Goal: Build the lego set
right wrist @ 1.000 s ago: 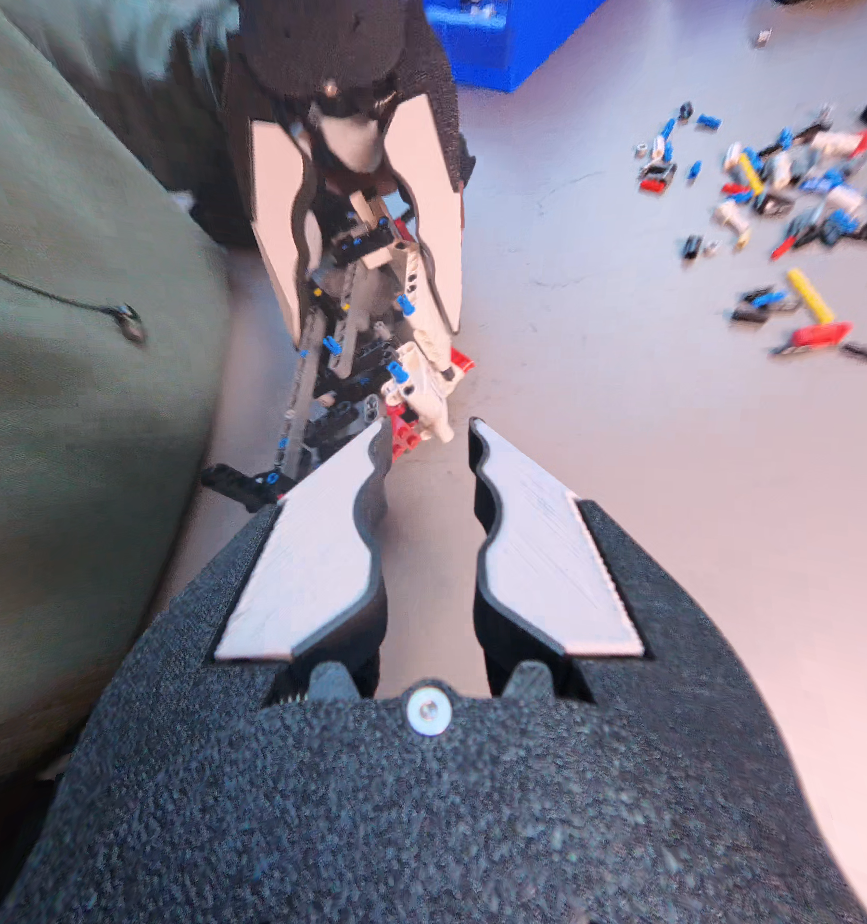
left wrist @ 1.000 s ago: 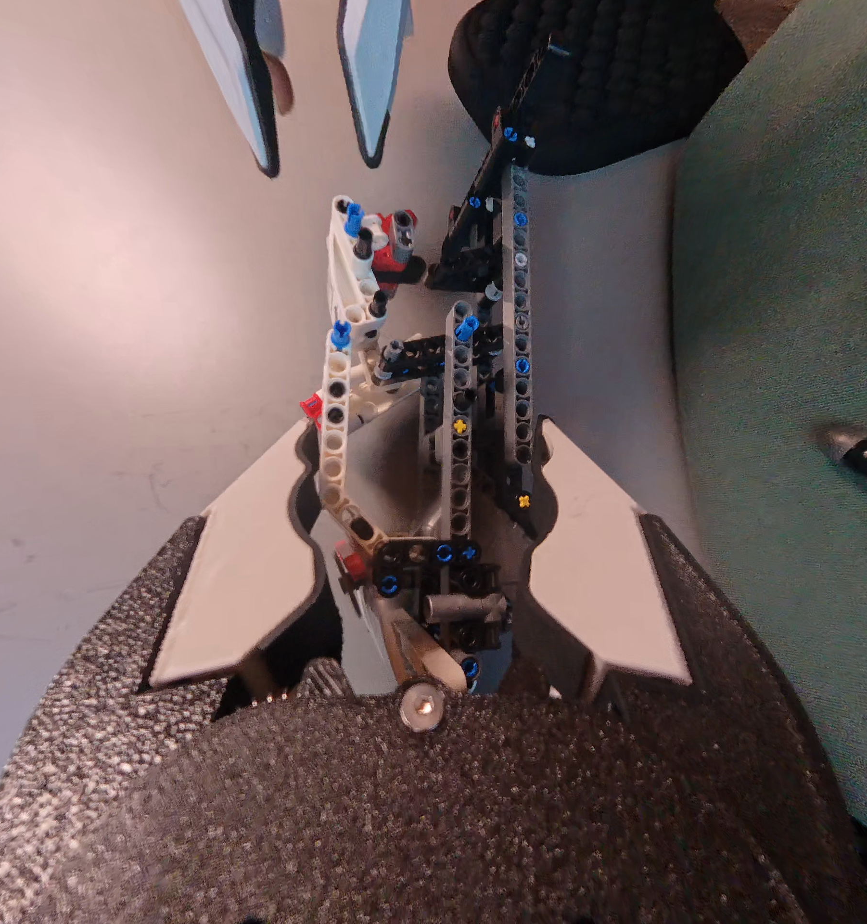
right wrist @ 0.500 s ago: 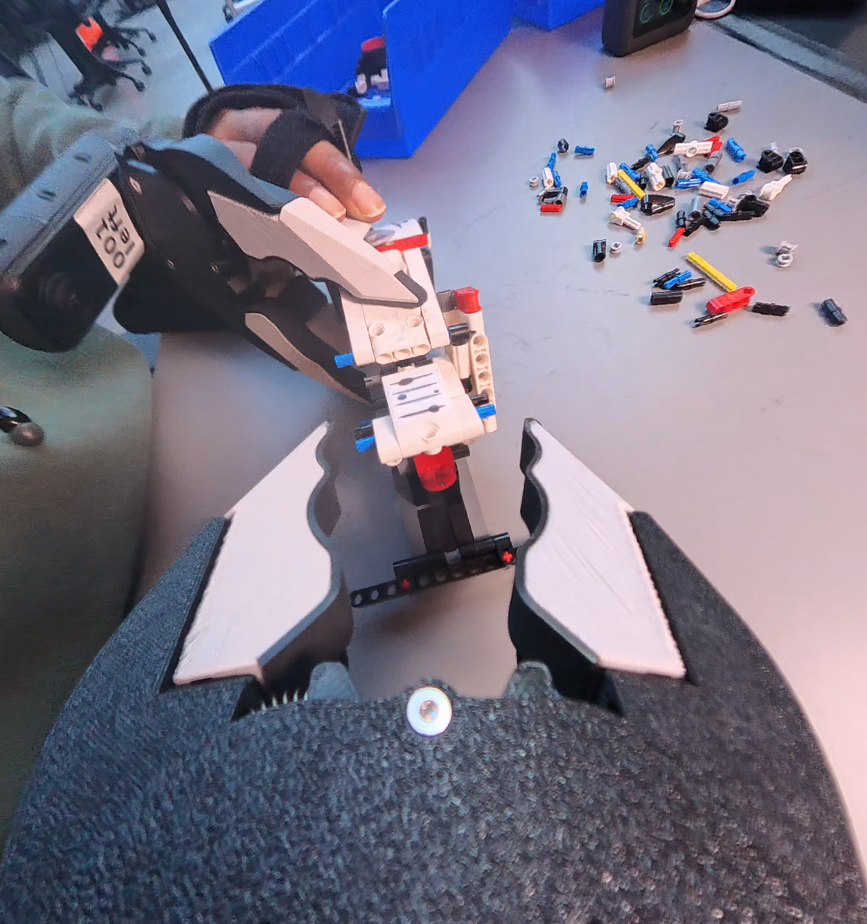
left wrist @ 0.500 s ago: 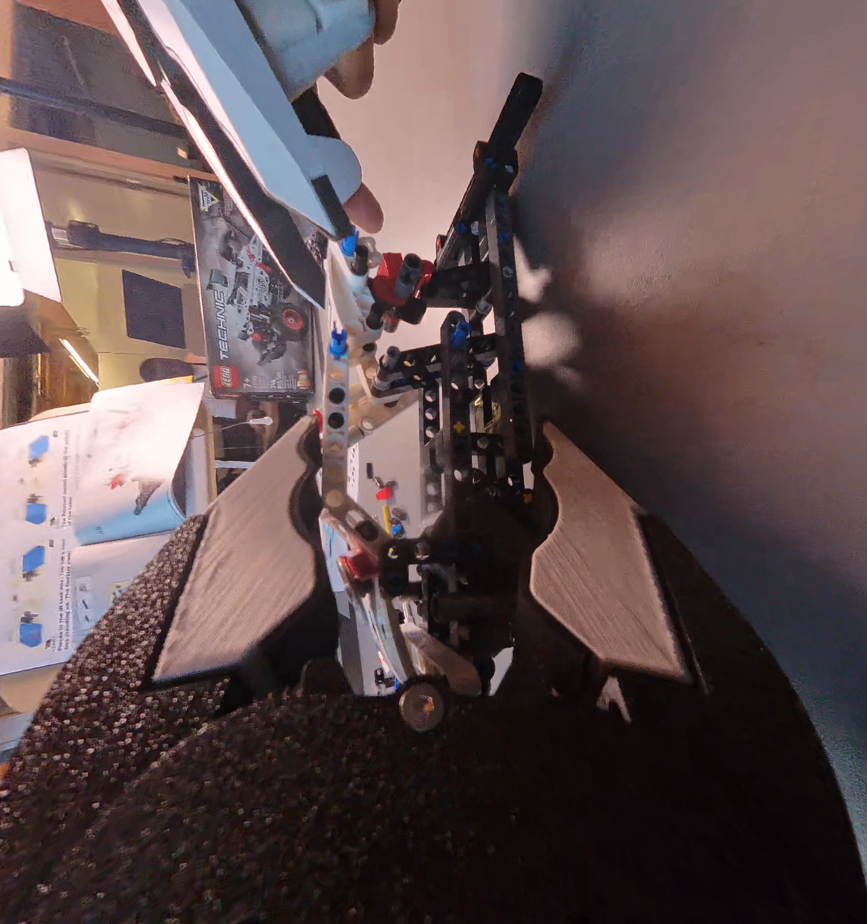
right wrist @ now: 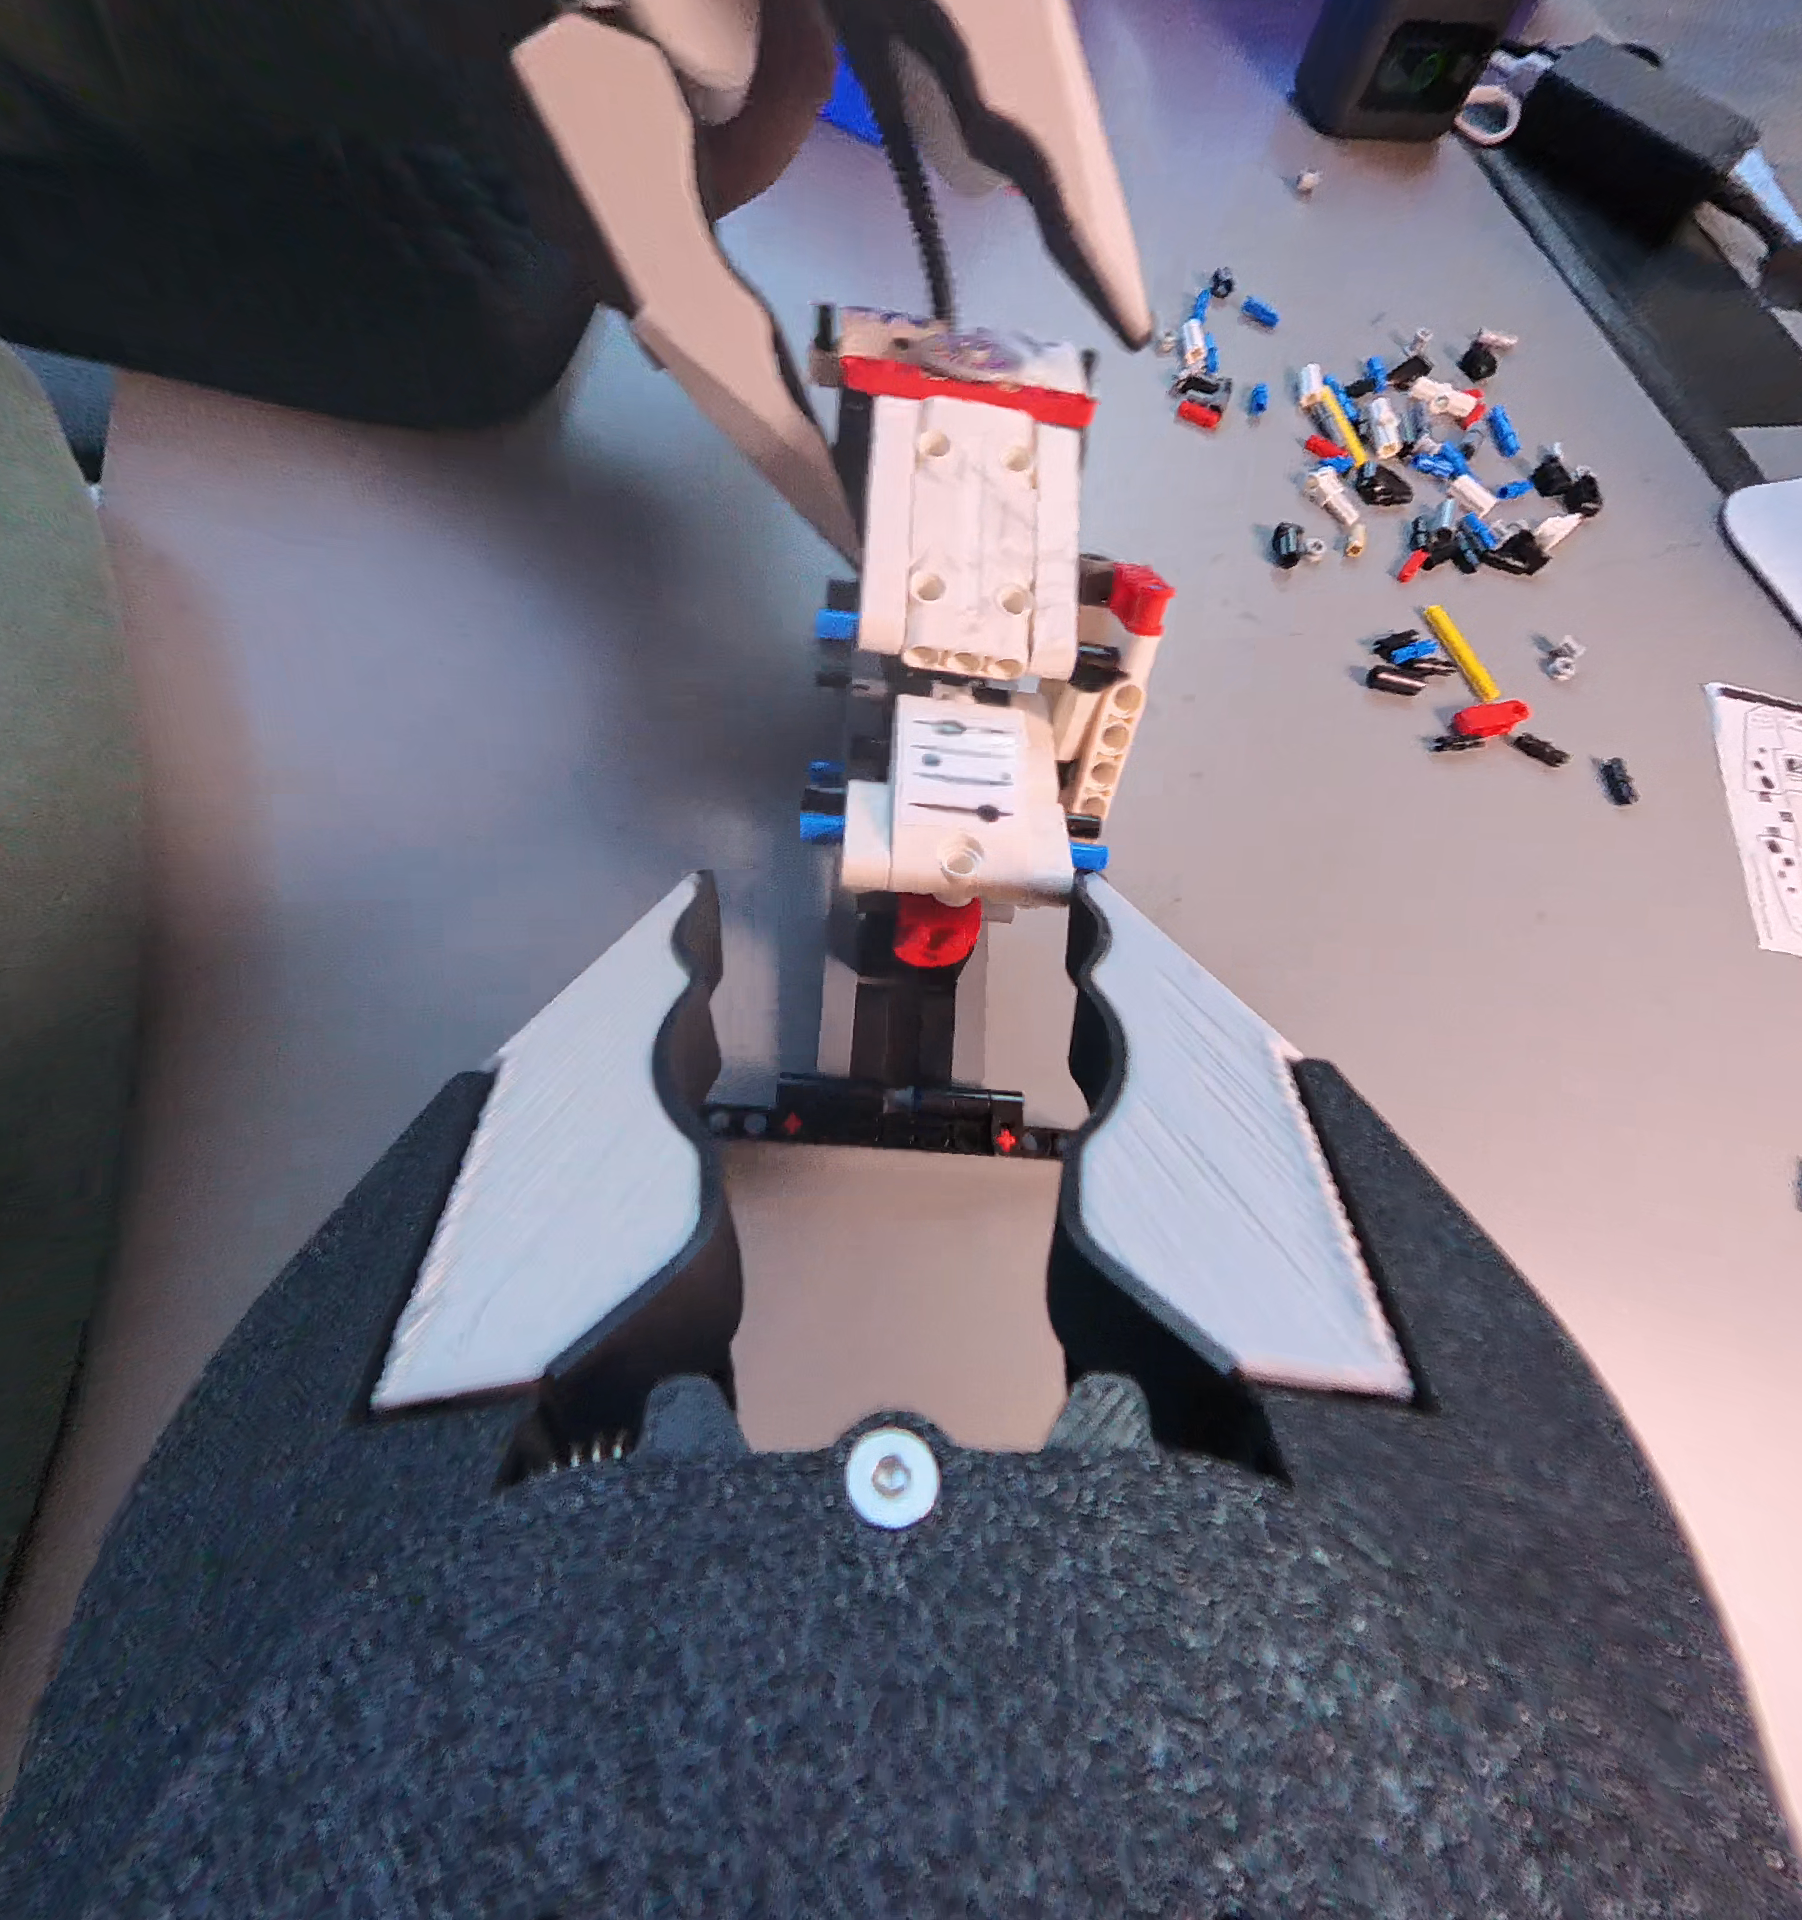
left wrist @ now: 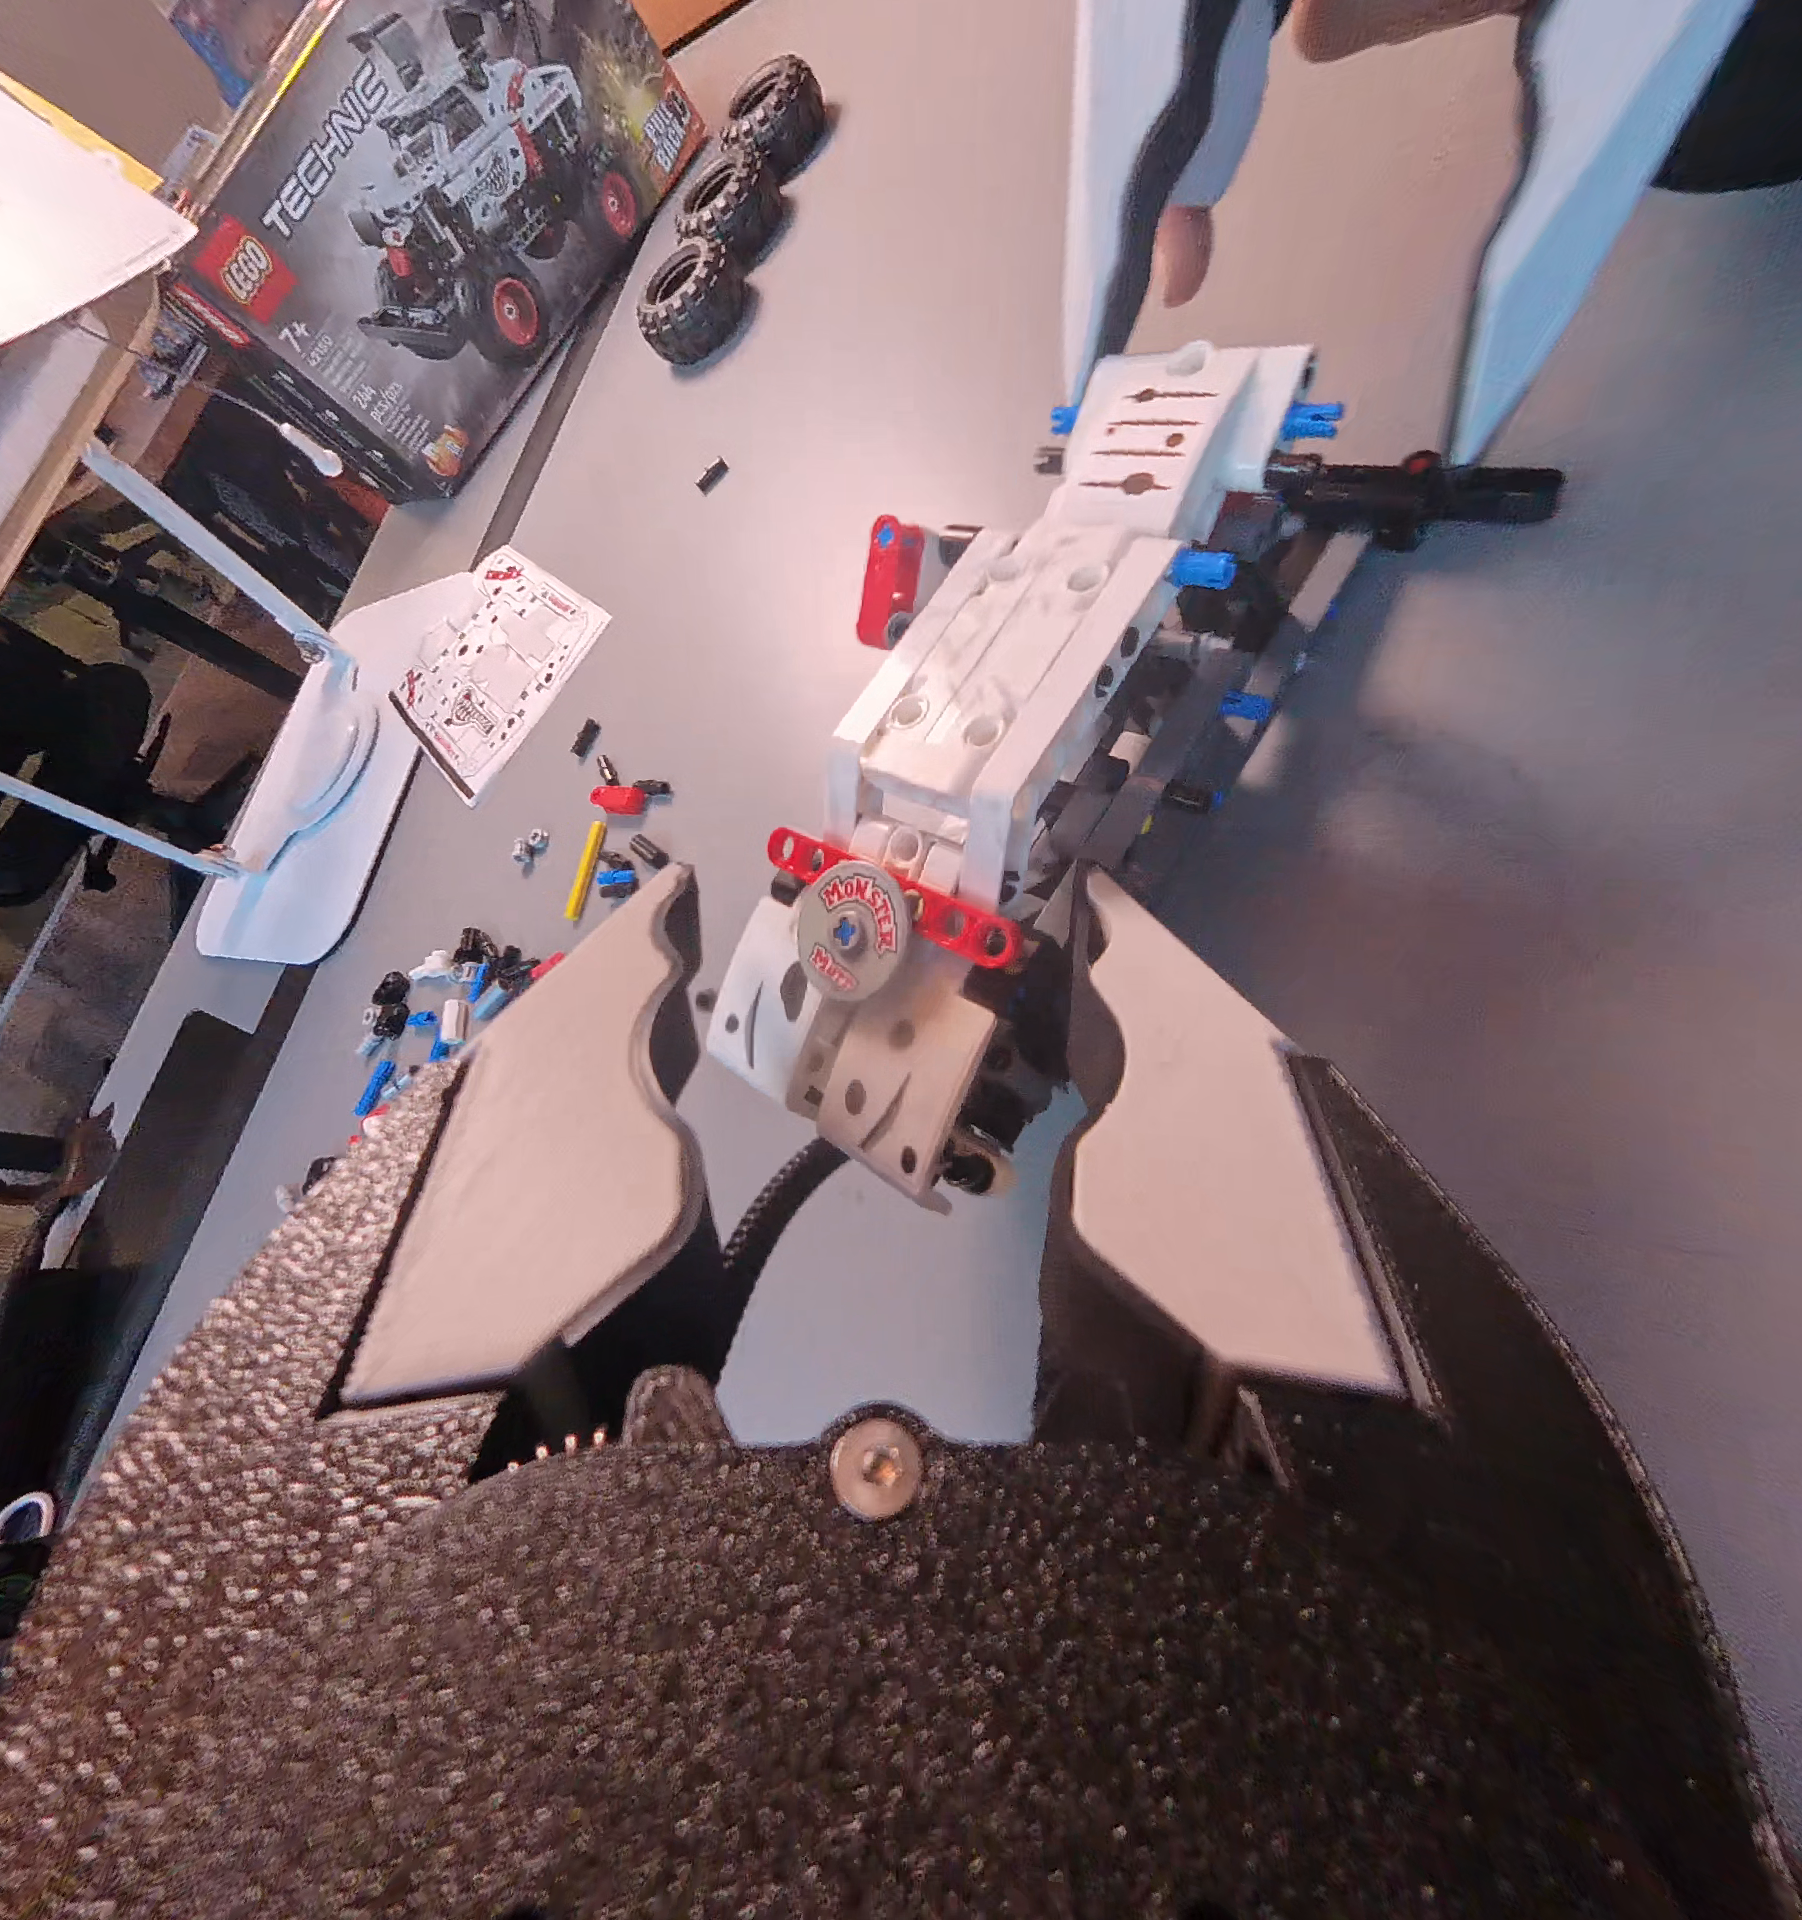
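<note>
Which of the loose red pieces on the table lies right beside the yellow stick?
The red piece at the yellow stick's near end; the other red bits sit farther back in the pile.

Printed lettering, a red logo and small numbers stood on a dark toy box (left wrist: pixel 429 239) at the table's (left wrist: pixel 1499 831) far left edge. Red lettering ringed a grey disc (left wrist: pixel 853 932) on the lego model (left wrist: pixel 1001 686). A printed sheet (left wrist: pixel 497 670) lay nearby, its print too small to read.

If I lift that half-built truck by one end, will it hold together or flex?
The truck is long and narrow, so it would probably sag or twist. Its black beam and blue pins stick out, so they may snag or pop off. It looks light.
</note>
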Motion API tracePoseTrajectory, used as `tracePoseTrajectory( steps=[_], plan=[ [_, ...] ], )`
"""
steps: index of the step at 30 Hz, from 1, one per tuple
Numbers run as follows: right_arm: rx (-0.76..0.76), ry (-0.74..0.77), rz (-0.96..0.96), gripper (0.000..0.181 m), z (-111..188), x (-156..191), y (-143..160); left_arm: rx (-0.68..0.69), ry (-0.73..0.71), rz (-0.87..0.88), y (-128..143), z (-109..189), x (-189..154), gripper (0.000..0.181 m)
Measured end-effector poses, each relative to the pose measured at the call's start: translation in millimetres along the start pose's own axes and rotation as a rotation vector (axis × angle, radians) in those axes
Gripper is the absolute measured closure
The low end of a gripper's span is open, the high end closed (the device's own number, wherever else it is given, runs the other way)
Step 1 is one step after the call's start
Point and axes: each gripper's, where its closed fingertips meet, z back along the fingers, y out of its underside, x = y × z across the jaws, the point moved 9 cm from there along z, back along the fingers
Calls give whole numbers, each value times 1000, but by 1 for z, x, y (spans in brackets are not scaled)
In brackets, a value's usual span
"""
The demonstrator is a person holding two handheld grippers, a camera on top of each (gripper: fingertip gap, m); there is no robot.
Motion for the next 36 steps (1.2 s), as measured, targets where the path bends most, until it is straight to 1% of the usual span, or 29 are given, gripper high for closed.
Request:
tracePoseTrajectory(
  steps=[5, 8, 10, 13, 15, 17, 19, 20, 22, 25, 27, 30, 36],
  plan=[
    [-39, -98, 7, 124, 7, 17, -2, 7, -3, -34, 5, -14, 29, 107],
    [-101, -171, 2, 127, 7, 28, -7, 3, 27, 36, 7, -31, 53, 103],
    [-133, -170, -5, 128, 8, 26, -8, -34, 85, 96, 8, -39, 63, 100],
    [-149, -116, -30, 130, 12, 13, -4, -136, 168, 193, 16, -36, 70, 99],
    [-148, -63, -21, 133, 14, 3, 0, -193, 207, 309, 22, -28, 72, 102],
    [-127, -22, 20, 135, 10, -4, 4, -214, 219, 393, 28, -18, 72, 107],
    [-108, -16, 57, 135, 3, -8, 6, -198, 223, 446, 31, -9, 68, 109],
    [-94, -15, 75, 136, -1, -10, 6, -177, 209, 461, 32, -5, 66, 114],
    [-65, 3, 104, 135, -10, -16, 8, -146, 205, 470, 34, 1, 58, 117],
    [-58, -54, 57, 130, -22, -24, 10, -129, 275, 518, 32, 5, 46, 127],
    [-52, -107, 23, 126, -29, -28, 8, -133, 321, 560, 31, 1, 41, 128],
    [-76, -156, 10, 128, -34, -27, 2, -128, 377, 593, 29, -16, 41, 129],
    [-84, -135, 25, 137, -32, -22, 3, -163, 448, 608, 22, -48, 59, 138]
  ],
)
